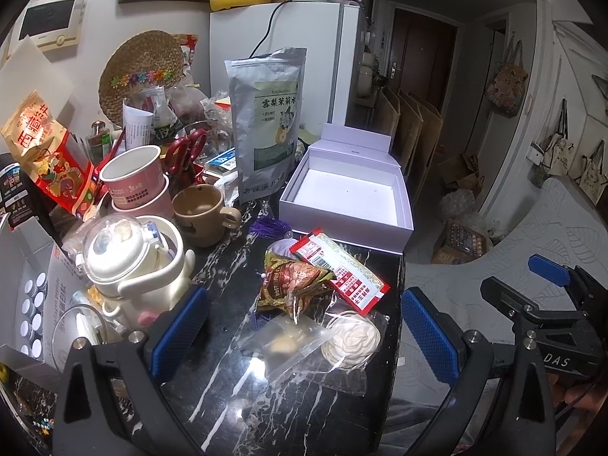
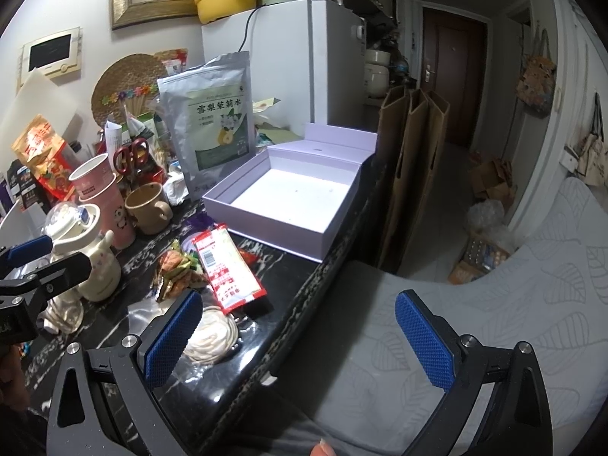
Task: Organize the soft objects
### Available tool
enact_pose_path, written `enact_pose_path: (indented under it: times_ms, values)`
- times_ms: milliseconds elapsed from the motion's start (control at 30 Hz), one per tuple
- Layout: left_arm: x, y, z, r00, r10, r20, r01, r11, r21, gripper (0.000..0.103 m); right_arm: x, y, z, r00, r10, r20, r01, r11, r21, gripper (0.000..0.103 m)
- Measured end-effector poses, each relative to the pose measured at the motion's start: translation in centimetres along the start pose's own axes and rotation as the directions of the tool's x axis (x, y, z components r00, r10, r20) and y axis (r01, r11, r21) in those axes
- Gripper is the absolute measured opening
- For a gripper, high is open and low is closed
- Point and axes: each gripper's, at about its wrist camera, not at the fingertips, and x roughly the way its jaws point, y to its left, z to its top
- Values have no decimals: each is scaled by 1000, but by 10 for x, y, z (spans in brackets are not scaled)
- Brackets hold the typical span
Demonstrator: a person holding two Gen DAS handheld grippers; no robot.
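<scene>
Small pile of soft packets sits on the black marbled desk (image 1: 212, 391), just in front of the open white box (image 1: 344, 193), whose tray shows nothing inside. Pile contents: red-and-white sachet (image 1: 342, 269) on top, long axis running diagonally from the box's near edge toward the desk's front edge; brown-green crinkled wrapper (image 1: 292, 281) beside it, away from the desk edge; clear packet (image 1: 285, 342) and round white coil in film (image 1: 351, 338) nearest the cameras. Left tongs (image 1: 304, 330) spread wide, holding nothing, with the pile framed directly between the fingers: judged the nearer tool. Right tongs (image 2: 300, 338) also spread and empty, straddling the desk edge; left pad (image 2: 173, 338) over the coil, the other over the grey leaf-print bedding (image 2: 494, 323). A purple tassel (image 1: 266, 226) shows behind the pile, partly covered. Contents of the clear packet cannot be made out. Box lid stands upright behind the tray.
</scene>
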Motion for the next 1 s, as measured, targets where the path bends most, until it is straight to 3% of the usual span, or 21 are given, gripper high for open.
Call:
enact_pose_path:
  times_ms: [600, 1000]
  values:
    - [21, 1, -8, 999, -25, -20, 25, 1000, -16, 103, 16, -6, -3, 998, 67, 4, -67, 998, -5, 103]
    - [51, 5, -35, 994, -47, -96, 39, 996, -78, 103, 50, -13, -17, 988, 145, -61, -145, 989, 0, 103]
